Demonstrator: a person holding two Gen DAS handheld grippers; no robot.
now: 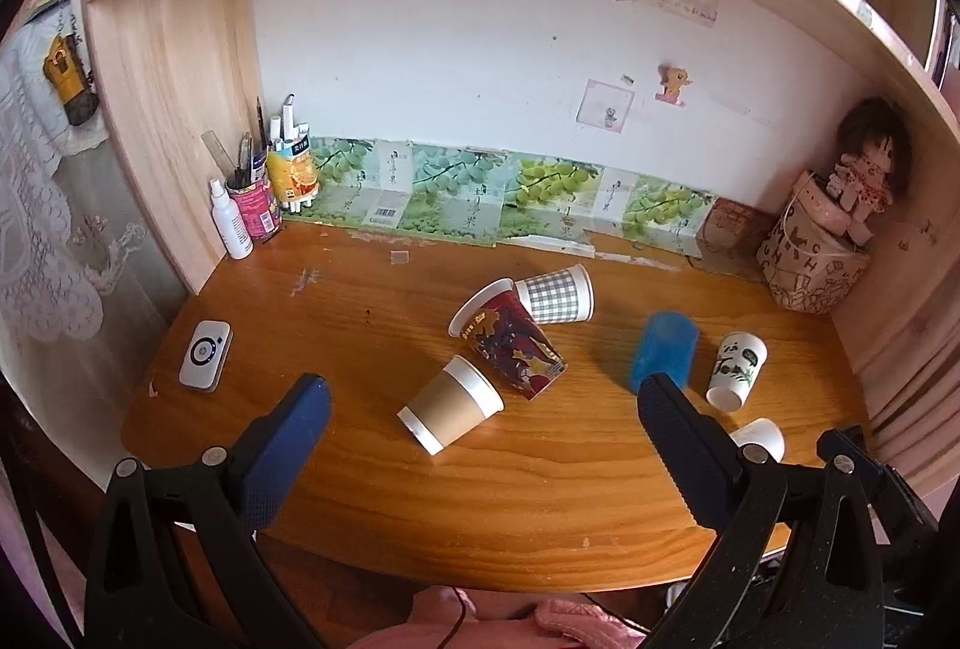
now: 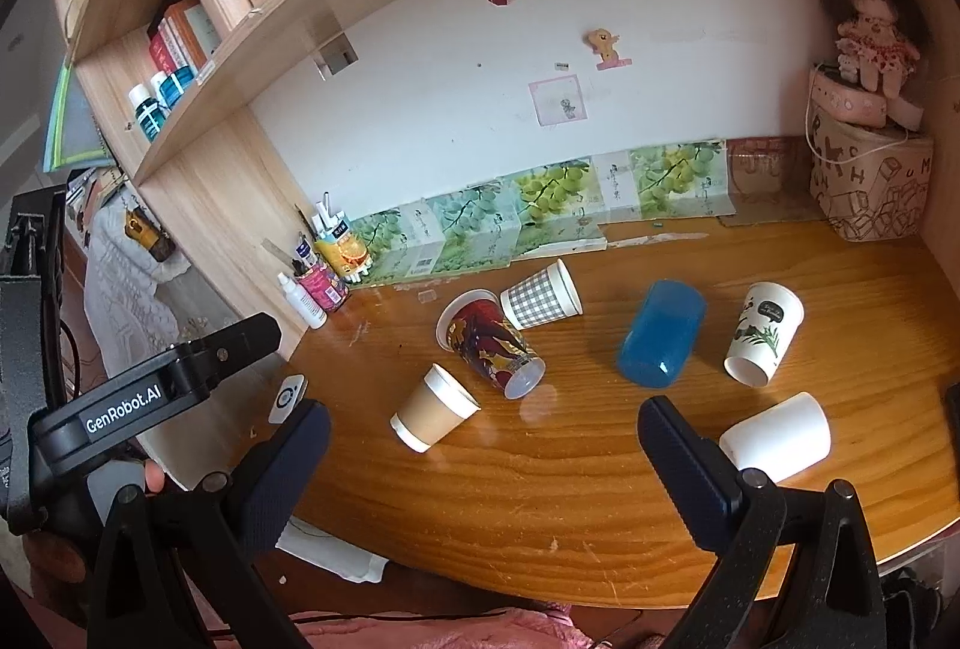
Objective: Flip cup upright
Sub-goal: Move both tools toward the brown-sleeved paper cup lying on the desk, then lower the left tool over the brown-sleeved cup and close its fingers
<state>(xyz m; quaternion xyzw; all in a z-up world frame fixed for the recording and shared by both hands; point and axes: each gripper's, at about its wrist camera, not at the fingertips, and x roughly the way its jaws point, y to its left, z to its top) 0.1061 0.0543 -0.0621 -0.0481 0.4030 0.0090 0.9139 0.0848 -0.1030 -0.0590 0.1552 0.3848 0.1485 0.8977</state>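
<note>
brown cup [image 1: 451, 404] on side mid-desk, axis diagonal, mouth toward back-right | dead ahead of left gripper [image 1: 480, 427], nearer arm | right gripper [image 2: 483, 439] | both spread wide, empty

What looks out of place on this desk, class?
Six cups lie tipped on the wooden desk: brown sleeve cup, red patterned cup, checked cup, blue cup, panda cup, white cup. None is upright; no spill shows.
</note>
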